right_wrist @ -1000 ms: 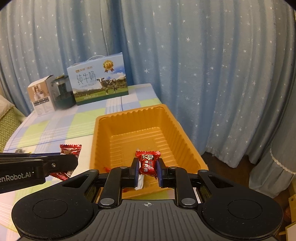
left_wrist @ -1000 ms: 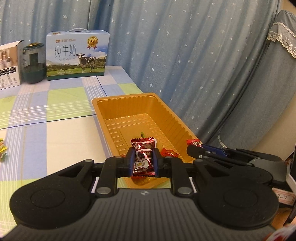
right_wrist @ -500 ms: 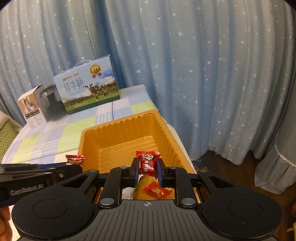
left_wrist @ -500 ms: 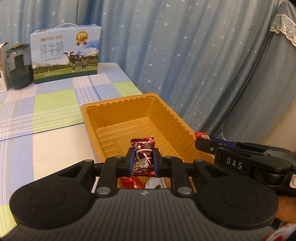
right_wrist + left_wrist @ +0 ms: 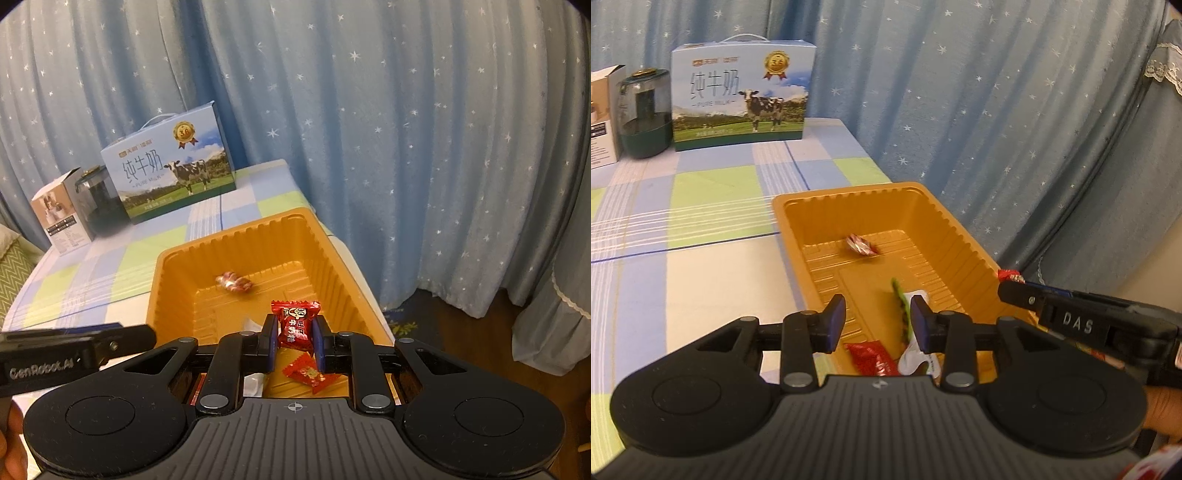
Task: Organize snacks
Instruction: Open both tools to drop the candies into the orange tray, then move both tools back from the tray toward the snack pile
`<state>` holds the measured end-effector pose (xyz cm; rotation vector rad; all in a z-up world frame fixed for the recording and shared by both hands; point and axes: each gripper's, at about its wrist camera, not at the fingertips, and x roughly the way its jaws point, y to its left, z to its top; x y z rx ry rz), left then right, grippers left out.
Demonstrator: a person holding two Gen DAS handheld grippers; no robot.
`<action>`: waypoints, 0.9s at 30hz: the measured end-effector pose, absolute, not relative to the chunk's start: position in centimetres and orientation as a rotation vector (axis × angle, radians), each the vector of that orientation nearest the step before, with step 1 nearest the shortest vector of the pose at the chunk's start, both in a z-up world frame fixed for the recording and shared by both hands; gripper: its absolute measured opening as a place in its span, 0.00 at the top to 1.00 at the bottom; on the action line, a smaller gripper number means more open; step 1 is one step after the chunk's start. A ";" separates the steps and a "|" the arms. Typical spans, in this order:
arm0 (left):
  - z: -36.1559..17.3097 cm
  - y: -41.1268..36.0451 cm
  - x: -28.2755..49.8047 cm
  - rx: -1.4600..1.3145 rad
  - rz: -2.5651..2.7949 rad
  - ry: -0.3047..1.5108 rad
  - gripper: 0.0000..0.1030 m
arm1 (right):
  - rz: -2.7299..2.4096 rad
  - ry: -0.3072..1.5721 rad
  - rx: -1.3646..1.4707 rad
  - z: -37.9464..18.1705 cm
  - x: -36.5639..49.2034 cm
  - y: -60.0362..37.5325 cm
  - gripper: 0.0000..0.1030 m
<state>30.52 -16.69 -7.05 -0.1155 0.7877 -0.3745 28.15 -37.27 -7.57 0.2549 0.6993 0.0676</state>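
Note:
In the left wrist view my left gripper [image 5: 878, 314] hangs over the near end of the orange tray [image 5: 846, 194]. Its jaws are opening and nothing is between them. A red wrapped candy [image 5: 862, 245], blurred, lies on the tray floor further in; it also shows as a blurred candy [image 5: 234, 282] in the right wrist view. My right gripper [image 5: 294, 328] is shut on another red candy [image 5: 295, 323] above the tray [image 5: 236, 240]. A red candy [image 5: 306, 373] lies on the tray floor below it. A red packet [image 5: 870, 356] and a green-white packet [image 5: 905, 310] also rest in the tray.
A milk box [image 5: 740, 98], a dark green jar [image 5: 644, 114] and a white carton [image 5: 602, 118] stand at the back of the checked tablecloth [image 5: 683, 258]. The starred blue curtain [image 5: 997, 129] hangs right behind the tray, at the table's edge.
The left jaws have parted and the red candy they held has dropped into the tray, further in. Both grippers have moved closer in over the tray. The right still grips its candy.

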 end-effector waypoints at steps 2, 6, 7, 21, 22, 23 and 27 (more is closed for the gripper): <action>-7.0 -16.2 30.1 -0.119 -0.370 0.783 0.67 | 0.075 0.699 0.267 -7.5 28.3 -37.3 0.81; -6.9 -15.5 29.5 -0.120 -0.354 0.781 0.66 | 0.110 0.689 0.320 -7.4 28.9 -37.5 0.80; -6.9 -15.3 29.2 -0.118 -0.350 0.781 0.65 | 0.119 0.689 0.342 -7.4 29.0 -37.7 0.79; -4.9 -11.0 23.5 -0.144 -0.269 0.743 0.55 | 0.077 0.665 0.409 -4.9 24.2 -38.1 0.42; -4.7 -10.7 23.0 -0.145 -0.263 0.743 0.55 | 0.082 0.664 0.400 -4.6 23.6 -37.7 0.42; -4.5 -10.4 22.5 -0.146 -0.259 0.743 0.54 | 0.084 0.662 0.390 -4.3 23.0 -37.2 0.42; -3.5 -9.1 20.1 -0.143 -0.240 0.729 0.52 | 0.099 0.656 0.360 -3.1 20.7 -35.2 0.42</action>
